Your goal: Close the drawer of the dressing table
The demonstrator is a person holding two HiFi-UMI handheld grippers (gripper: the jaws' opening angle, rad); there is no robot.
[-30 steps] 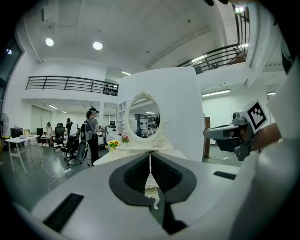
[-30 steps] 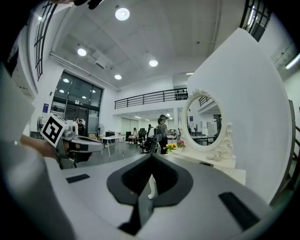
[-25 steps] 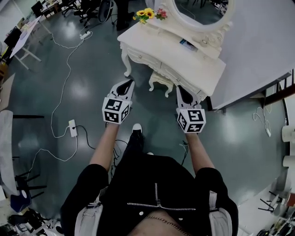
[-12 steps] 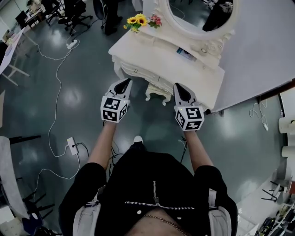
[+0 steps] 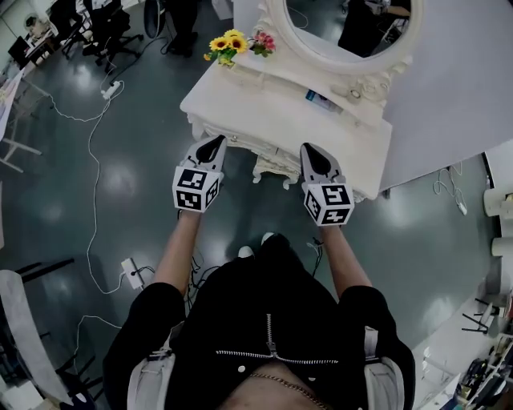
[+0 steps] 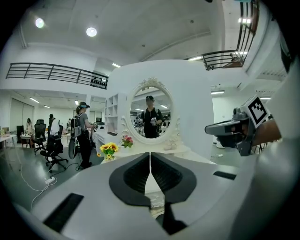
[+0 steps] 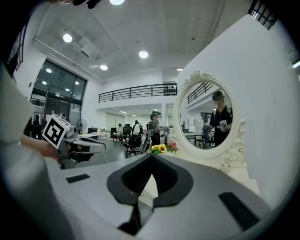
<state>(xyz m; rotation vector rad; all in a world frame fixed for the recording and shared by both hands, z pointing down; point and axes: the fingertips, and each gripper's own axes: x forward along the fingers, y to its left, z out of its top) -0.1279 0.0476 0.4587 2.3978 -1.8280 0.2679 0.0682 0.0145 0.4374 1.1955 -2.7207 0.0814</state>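
The white dressing table [image 5: 280, 104] with its oval mirror [image 5: 345, 24] and a bunch of flowers [image 5: 228, 44] stands straight ahead. Its drawer fronts lie under the tabletop's overhang in the head view, so I cannot tell how far a drawer stands out. My left gripper [image 5: 211, 149] is shut and empty, its tip just short of the table's front edge at the left. My right gripper [image 5: 314, 157] is held level beside it, also shut and empty, before the front's right part. Both gripper views look along closed jaws at the mirror [image 6: 151, 117] [image 7: 213, 122].
A white carved stool [image 5: 276, 168] sits under the table between the grippers. A cable and a power strip [image 5: 130, 268] lie on the floor at the left. Office chairs [image 5: 104, 24] and a standing person [image 6: 83, 133] are beyond the table's left end. A white wall [image 5: 457, 80] backs the table.
The person has walked towards the dressing table. Both grippers, still shut, have come up close to its front edge, and the table sits nearer and lower in the head view.
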